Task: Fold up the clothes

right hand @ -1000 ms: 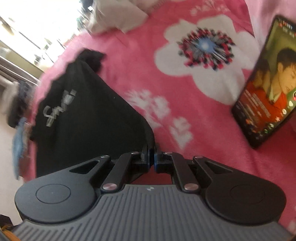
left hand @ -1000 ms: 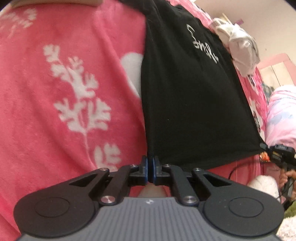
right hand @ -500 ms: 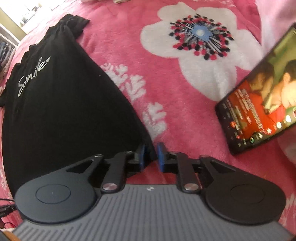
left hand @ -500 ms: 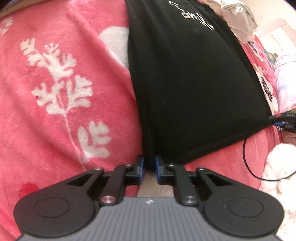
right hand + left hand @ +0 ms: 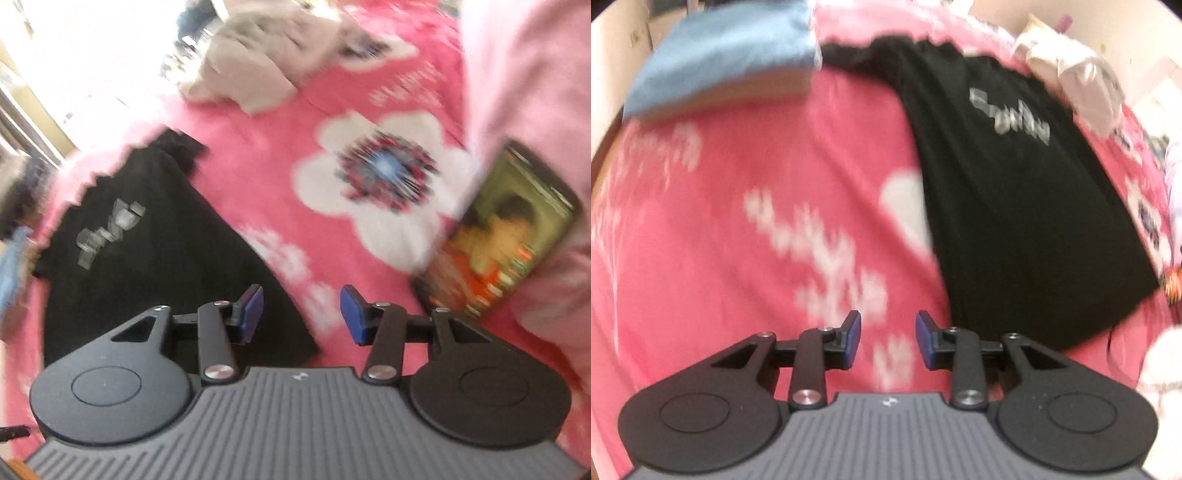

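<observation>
In the left wrist view, a folded light-blue cloth (image 5: 720, 62) lies at the far left of the bed. Next to it spreads the pink flowered blanket (image 5: 720, 240), and the left claw (image 5: 888, 338) hangs over bare blanket. Its jaws have just been opening and now stand partly apart with nothing between them. A second ago they were pinched on the near left corner of the black T-shirt (image 5: 1015, 221); that corner now lies free on the blanket, just to the right of the claw. The shirt is spread flat, print side up, running from the near hem toward the far end of the bed, where a heap of pale clothes (image 5: 1075, 70) waits.

In the right wrist view the same black T-shirt (image 5: 147, 258) fills the left part, its near right corner lying just below the left finger of the right claw (image 5: 301, 314). This claw's jaws have also just been opening; they gape a little wider than the left's and hold nothing, only blanket showing between the blue pads (image 5: 354, 314). Farther right lies a lit phone (image 5: 498, 236) beside a pale pink quilt (image 5: 535, 110).

Both corners have been let go at once, so the shirt appears to be laid out and ready. The next step is probably the first fold, which calls for fresh grips on a sleeve or side edge.
</observation>
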